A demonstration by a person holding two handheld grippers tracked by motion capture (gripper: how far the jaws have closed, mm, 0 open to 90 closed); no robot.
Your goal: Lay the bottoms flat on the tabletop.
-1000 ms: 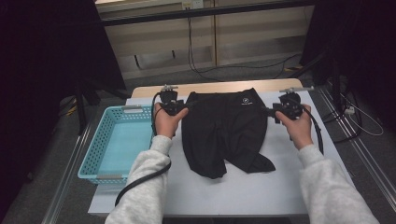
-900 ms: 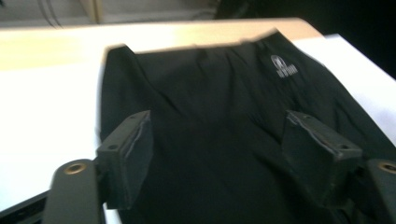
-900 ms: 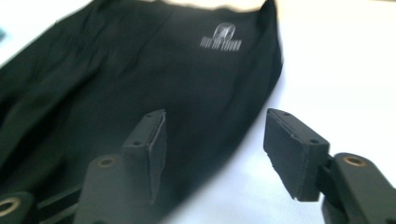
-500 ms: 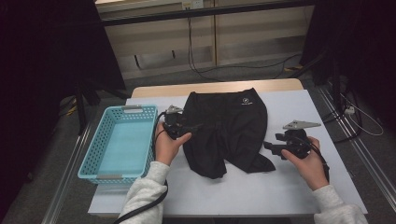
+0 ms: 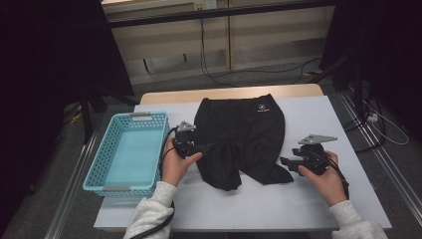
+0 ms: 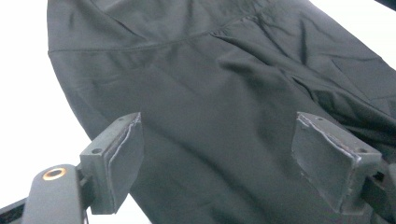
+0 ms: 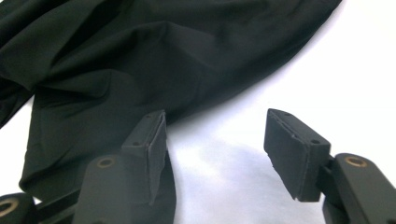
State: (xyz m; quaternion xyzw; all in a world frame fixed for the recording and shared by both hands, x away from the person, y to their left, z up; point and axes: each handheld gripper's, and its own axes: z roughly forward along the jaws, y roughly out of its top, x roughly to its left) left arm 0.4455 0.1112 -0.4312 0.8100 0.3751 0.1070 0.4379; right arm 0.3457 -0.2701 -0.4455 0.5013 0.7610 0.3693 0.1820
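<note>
Black shorts (image 5: 241, 137) lie spread on the white surface (image 5: 323, 199), waistband toward the far edge with a small white logo near it, the two legs rumpled toward us. We judge the fabric thin, light and limp, probably a slick sports knit: it will drape and bunch instead of holding shape, and a shallow pinch could slide off. Best holds look like the doubled edges, the leg hems or the waistband corners, one per side. Left claw (image 6: 233, 163) is released, pads wide apart, hovering over the left leg of the shorts; cloth lies between the pads but nothing is pinched. Right claw (image 7: 215, 149) is likewise released, above bare surface just beside the hem of the right leg, touching nothing that we can tell. A turquoise plastic basket (image 5: 94, 172), latticed walls, sits at the left edge of the surface, just beside the left hand (image 5: 175, 167). Surface looks smooth and matte. Beyond it, pale cabinet fronts (image 5: 259, 37), loose cables on the floor, and dark surroundings on both sides.
</note>
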